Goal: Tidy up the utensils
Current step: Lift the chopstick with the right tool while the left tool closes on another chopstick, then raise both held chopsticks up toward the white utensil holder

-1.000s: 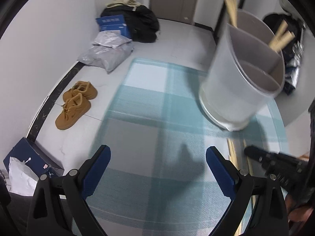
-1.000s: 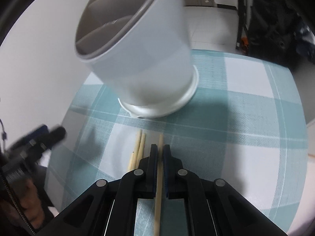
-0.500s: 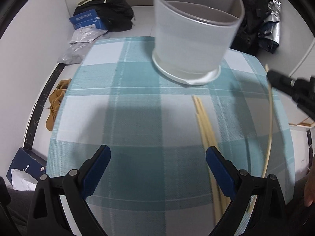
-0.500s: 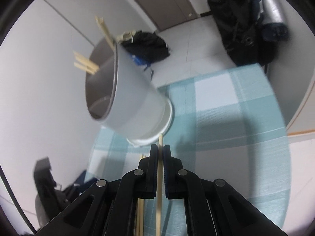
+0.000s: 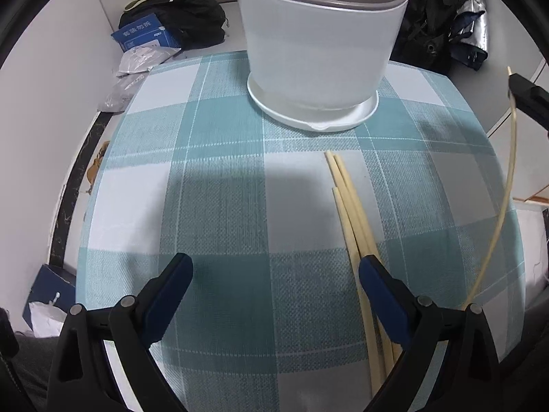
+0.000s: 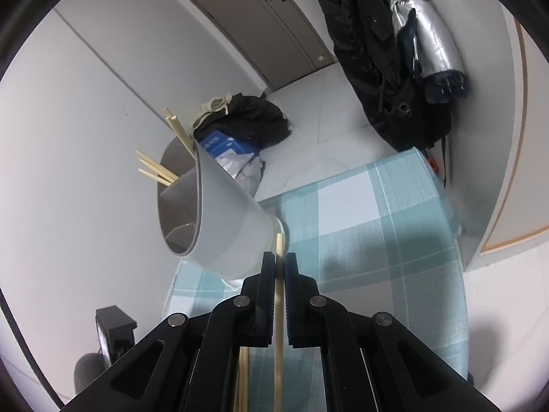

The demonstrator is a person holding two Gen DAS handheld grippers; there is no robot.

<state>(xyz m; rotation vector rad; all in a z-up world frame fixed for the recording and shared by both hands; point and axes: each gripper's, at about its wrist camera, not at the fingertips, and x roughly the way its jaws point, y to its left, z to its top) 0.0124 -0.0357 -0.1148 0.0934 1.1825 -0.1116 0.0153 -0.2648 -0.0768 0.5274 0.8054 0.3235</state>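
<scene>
This is a lived-in room of a home, used partly as a hallway or entry. A small table under a teal-and-white checked woven cloth (image 5: pixel 219 185) stands on pale floor tiles (image 6: pixel 329 116) near a grey-brown door with a lever handle (image 6: pixel 260 20). Dark coats and a silver folded umbrella (image 6: pixel 422 31) hang by the wall; a black bag (image 5: pixel 178 17), a blue box (image 5: pixel 144 34) and tan shoes (image 5: pixel 97 164) lie on the floor.
</scene>
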